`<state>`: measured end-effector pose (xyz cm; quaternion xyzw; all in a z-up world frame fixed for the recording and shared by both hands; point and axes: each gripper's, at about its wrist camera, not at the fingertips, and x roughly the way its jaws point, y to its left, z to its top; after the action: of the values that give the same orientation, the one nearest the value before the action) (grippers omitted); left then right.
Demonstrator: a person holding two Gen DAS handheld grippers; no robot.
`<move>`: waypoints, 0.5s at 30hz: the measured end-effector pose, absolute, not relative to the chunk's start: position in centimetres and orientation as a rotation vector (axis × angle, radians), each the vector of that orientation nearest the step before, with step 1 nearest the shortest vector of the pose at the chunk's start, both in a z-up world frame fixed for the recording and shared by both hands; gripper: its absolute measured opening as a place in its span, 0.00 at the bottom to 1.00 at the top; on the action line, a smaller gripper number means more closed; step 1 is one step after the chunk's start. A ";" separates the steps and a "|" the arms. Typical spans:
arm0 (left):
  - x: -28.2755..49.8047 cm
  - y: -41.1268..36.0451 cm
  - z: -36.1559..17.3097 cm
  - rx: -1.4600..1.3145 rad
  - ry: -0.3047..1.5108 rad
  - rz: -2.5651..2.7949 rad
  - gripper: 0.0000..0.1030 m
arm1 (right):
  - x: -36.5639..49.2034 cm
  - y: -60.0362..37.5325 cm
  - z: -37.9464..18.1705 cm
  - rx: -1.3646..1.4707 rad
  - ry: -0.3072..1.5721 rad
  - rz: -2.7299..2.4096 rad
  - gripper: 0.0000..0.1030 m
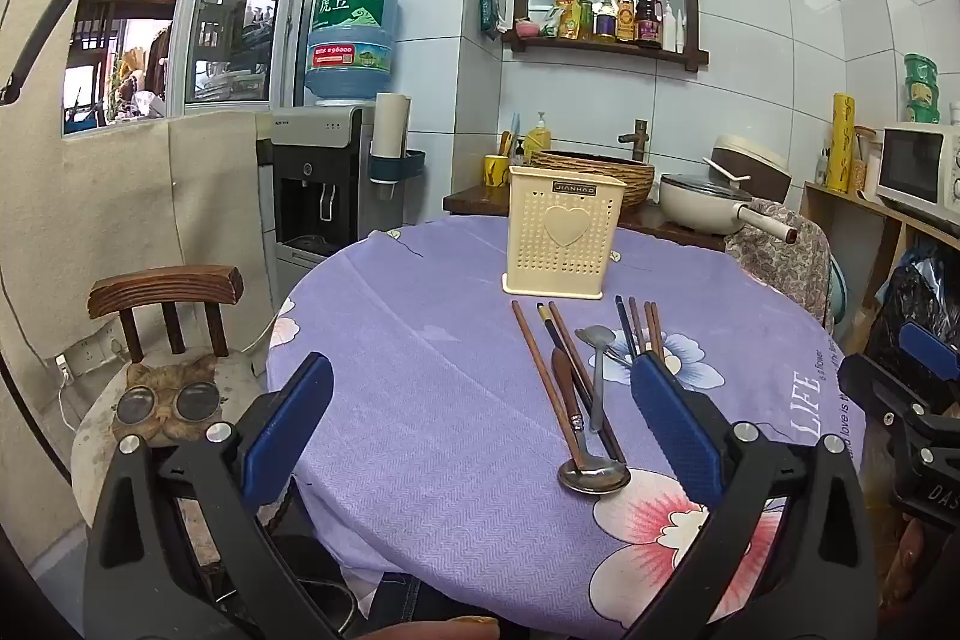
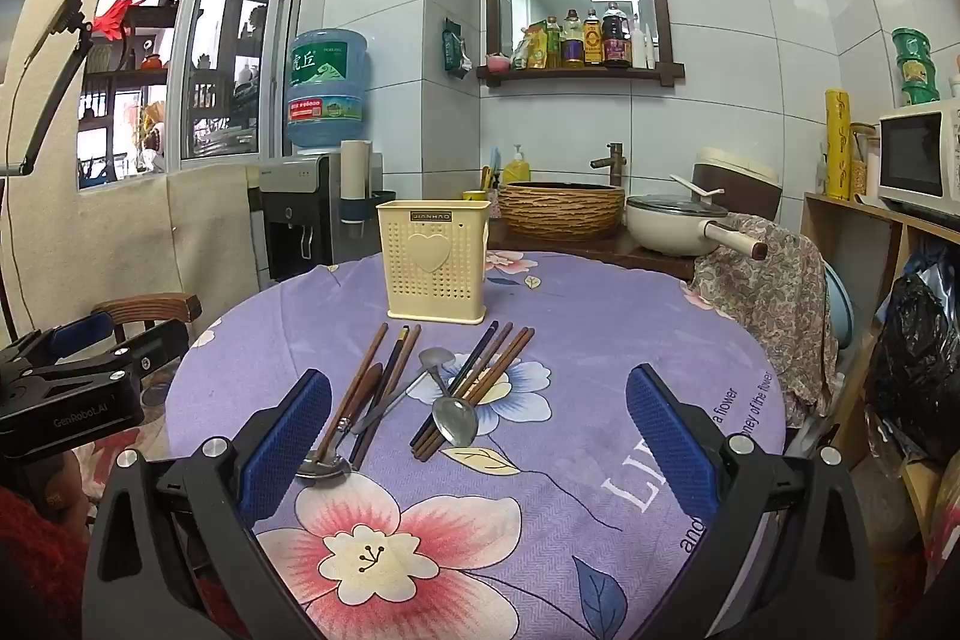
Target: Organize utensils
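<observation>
Both grippers gape empty: left gripper (image 1: 480, 424) above chopsticks (image 1: 540, 376) and ladle (image 1: 591, 475) before the cream utensil holder (image 1: 564, 238). Right gripper (image 2: 477, 436) hovers near a spoon (image 2: 455, 418) on the floral tablecloth (image 2: 570, 490).

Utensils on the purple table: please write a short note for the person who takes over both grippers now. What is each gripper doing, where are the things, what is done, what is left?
Left gripper: open, holding nothing, above the near table edge.
Right gripper: open, holding nothing, beside the left one.
Cream utensil holder: upright, toward the far side of the purple tablecloth; I cannot see inside it.
Chopsticks: one group on the left, one on the right, lying flat in front of the holder.
Spoons: wooden-handled one nearest, one metal spoon on the right chopsticks, another between the groups.
Done: nothing visibly moved into the holder.
Left: put all chopsticks and spoons into the holder.
</observation>
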<state>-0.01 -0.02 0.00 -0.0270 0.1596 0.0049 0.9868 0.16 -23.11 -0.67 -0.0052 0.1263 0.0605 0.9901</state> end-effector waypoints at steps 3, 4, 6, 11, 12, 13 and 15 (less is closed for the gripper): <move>0.0 0.0 0.0 -0.057 0.320 0.009 0.95 | 0.2 -23.1 -0.7 -0.010 0.254 0.122 0.94; 0.0 0.0 0.0 -0.057 0.323 0.010 0.95 | 0.2 -23.1 -0.7 -0.008 0.255 0.122 0.94; 0.0 0.0 0.0 -0.058 0.322 0.012 0.95 | 0.2 -23.1 -0.7 -0.008 0.255 0.122 0.94; 0.0 0.0 0.0 -0.058 0.324 0.010 0.95 | 0.3 -23.0 -0.7 -0.009 0.255 0.122 0.94; 0.0 0.0 0.0 -0.058 0.324 0.010 0.95 | 0.3 -23.0 -0.8 -0.009 0.256 0.122 0.94; 0.0 0.0 0.0 -0.058 0.324 0.010 0.95 | 0.3 -23.0 -0.7 -0.009 0.256 0.122 0.94; 0.0 0.0 0.0 -0.058 0.324 0.009 0.95 | 0.2 -23.0 -0.7 -0.009 0.255 0.121 0.94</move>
<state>0.01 0.00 0.00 -0.0290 0.1614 0.0047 0.9864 0.25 -23.04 -0.73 -0.0047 0.1270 0.0605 0.9900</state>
